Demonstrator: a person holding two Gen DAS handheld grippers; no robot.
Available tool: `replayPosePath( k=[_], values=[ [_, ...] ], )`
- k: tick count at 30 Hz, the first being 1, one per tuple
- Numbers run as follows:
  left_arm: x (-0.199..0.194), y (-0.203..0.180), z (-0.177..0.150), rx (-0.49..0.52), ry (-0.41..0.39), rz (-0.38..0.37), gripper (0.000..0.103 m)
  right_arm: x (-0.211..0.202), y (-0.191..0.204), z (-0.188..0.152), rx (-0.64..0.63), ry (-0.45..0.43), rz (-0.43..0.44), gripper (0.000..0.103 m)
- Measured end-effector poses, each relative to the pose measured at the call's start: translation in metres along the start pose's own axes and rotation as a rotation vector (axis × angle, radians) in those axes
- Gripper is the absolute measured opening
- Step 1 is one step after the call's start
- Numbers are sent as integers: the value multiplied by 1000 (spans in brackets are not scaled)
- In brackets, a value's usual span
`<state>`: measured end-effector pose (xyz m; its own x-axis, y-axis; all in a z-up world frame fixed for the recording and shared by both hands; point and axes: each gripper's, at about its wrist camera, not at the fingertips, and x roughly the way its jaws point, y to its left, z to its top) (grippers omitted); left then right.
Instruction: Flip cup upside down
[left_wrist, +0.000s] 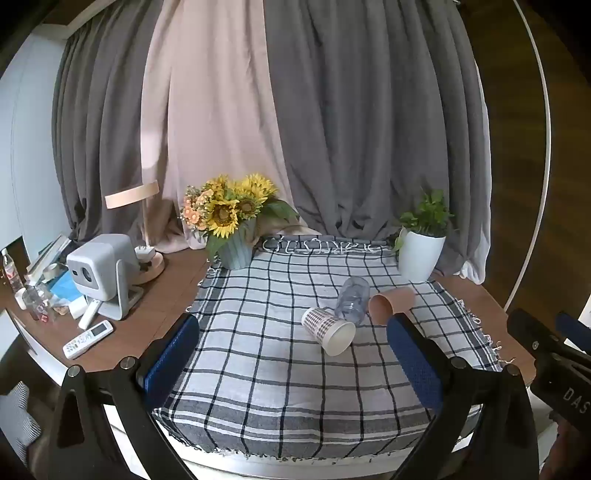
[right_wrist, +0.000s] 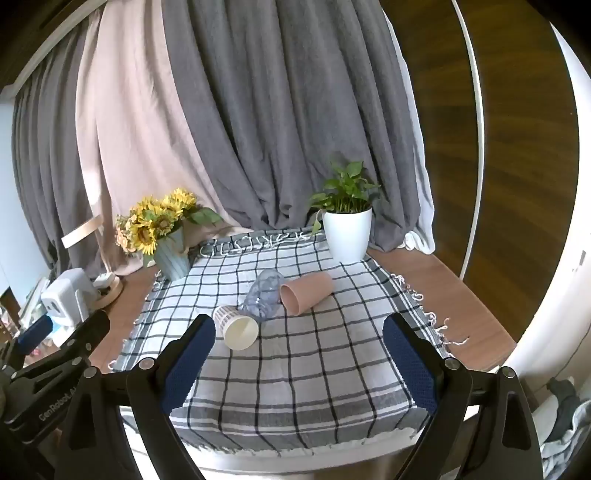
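Note:
Three cups lie on their sides on the checked cloth (left_wrist: 258, 369) (right_wrist: 295, 369). A checked paper cup (left_wrist: 327, 330) (right_wrist: 236, 326) has its white mouth towards me. A clear plastic cup (left_wrist: 352, 299) (right_wrist: 264, 295) lies behind it and touches it. A pink cup (left_wrist: 389, 302) (right_wrist: 304, 291) lies to the right. My left gripper (left_wrist: 291, 332) is open and empty, short of the cups. My right gripper (right_wrist: 299, 332) is open and empty, also short of them.
A sunflower vase (left_wrist: 234, 247) (right_wrist: 171, 258) stands at the cloth's back left, a white plant pot (left_wrist: 419, 256) (right_wrist: 347, 234) at the back right. A grey projector (left_wrist: 101, 273), remotes (left_wrist: 86, 338) and clutter sit on the left of the table. Curtains hang behind.

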<state>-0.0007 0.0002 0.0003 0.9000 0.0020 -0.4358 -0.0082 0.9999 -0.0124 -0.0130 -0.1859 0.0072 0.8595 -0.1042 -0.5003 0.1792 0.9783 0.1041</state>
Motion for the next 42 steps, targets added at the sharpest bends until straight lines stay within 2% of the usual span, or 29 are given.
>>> replayPosePath(
  k=[10,21,42],
  values=[
    [3,-5,4,10,-3,-6,103,-1,-2,15,4,-22,-3,93],
    [-2,-6,9,5,-9,-38,103,-4,1,9,-5,-57,-5,93],
    [3,-6,11,-7,-14,-51,103,-5,0,17,5,-62,-4,93]
  ],
)
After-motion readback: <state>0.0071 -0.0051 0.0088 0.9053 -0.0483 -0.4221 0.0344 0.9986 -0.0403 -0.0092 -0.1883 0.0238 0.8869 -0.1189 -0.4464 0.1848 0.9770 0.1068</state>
